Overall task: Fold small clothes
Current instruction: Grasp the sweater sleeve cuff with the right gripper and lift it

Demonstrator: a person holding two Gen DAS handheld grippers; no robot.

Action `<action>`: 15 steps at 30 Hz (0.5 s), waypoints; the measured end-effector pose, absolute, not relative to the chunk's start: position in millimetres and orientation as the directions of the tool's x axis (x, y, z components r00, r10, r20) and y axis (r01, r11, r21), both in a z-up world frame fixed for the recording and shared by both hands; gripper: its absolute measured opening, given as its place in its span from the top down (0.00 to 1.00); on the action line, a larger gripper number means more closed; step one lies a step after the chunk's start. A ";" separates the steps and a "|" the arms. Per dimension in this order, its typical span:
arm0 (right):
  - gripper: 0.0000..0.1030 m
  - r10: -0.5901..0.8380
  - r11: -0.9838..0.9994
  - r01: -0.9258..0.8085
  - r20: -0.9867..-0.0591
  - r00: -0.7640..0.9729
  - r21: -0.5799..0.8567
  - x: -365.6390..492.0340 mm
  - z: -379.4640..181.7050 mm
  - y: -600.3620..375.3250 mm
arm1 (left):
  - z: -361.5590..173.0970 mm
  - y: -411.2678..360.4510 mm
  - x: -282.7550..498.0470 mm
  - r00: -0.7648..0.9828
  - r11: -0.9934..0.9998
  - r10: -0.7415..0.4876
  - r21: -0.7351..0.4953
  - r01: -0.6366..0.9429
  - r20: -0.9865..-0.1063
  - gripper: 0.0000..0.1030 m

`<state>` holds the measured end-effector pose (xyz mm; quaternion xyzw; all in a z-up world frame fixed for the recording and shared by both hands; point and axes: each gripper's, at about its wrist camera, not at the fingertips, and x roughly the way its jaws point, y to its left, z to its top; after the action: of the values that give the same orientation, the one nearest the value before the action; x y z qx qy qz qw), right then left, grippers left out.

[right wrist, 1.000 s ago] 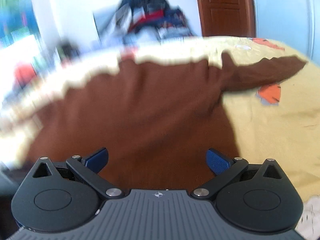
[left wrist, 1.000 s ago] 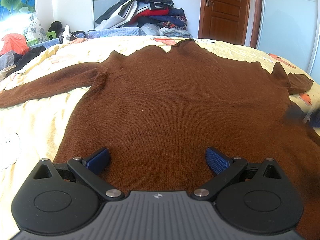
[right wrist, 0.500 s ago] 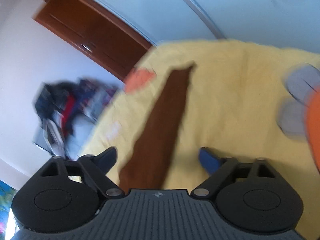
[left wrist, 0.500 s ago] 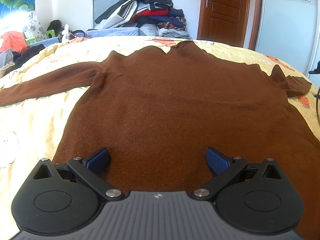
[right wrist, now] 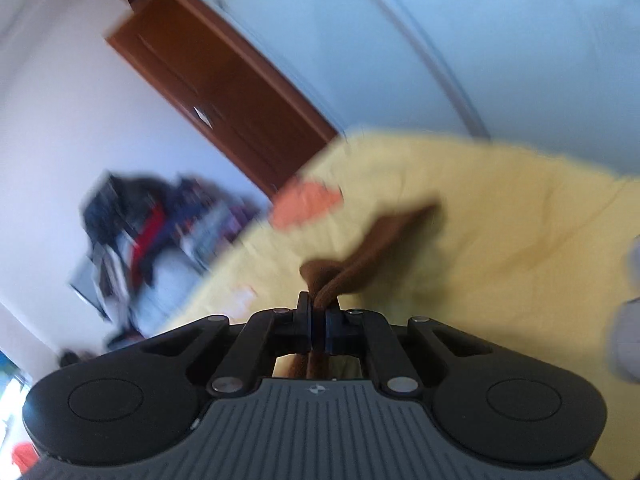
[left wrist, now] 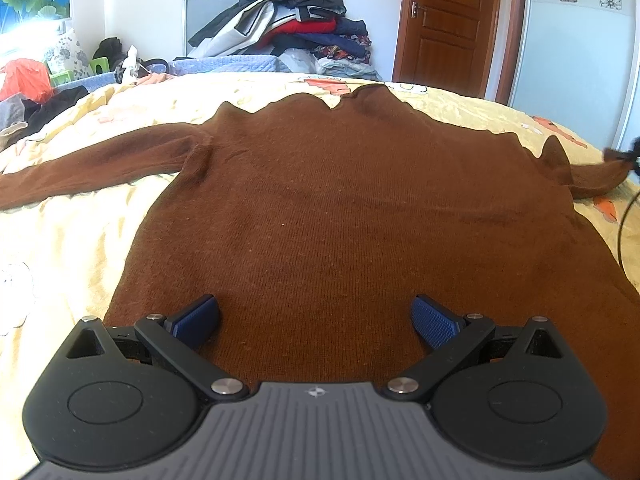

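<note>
right claw (right wrist: 318, 322) clamped on brown sleeve (right wrist: 372, 252); left claw (left wrist: 316, 316) wide apart, empty

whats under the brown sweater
The brown sweater lies flat on a yellow bedsheet, which shows all around it. Whatever sits beneath its body is covered.

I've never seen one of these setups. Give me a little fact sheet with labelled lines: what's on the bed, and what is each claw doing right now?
Garment: brown sweater, spread flat on the yellow bedsheet
Left sleeve: stretched out to the side, flat
Right sleeve: pinched and bunched at its end
Left claw: open, over the sweater's hem, gripping nothing
Right claw: shut on the right sleeve
Background: pile of clothes, wooden door
</note>
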<state>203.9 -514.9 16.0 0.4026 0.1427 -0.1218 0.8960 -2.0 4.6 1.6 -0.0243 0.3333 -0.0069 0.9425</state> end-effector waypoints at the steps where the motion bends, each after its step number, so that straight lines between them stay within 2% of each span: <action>1: 0.88 -0.117 0.641 0.333 -0.341 0.933 0.692 191.8 18.5 -519.0 | 1.7 5.3 -2.1 0.779 0.998 -0.032 -0.056 -0.004 -0.626 0.00; 7: 0.88 -0.164 0.575 0.427 -0.413 0.896 0.698 147.8 -5.9 -534.3 | 2.0 7.8 -2.9 0.781 0.998 -0.039 -0.068 -0.004 -0.623 0.00; 12: 0.88 -0.131 0.645 0.331 -0.327 0.936 0.689 137.9 22.5 -495.2 | 2.3 7.8 -3.6 0.781 0.998 -0.039 -0.068 -0.004 -0.623 0.00; 15: 0.88 -0.006 0.721 0.159 -0.223 0.975 0.675 148.5 62.5 -441.8 | 2.6 7.6 -3.8 0.782 0.998 -0.039 -0.070 -0.006 -0.623 0.00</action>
<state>148.5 -441.8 62.5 0.3709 0.1030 -0.0449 0.9219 -3.8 7.6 2.6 -0.0342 0.3303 -0.0087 0.9432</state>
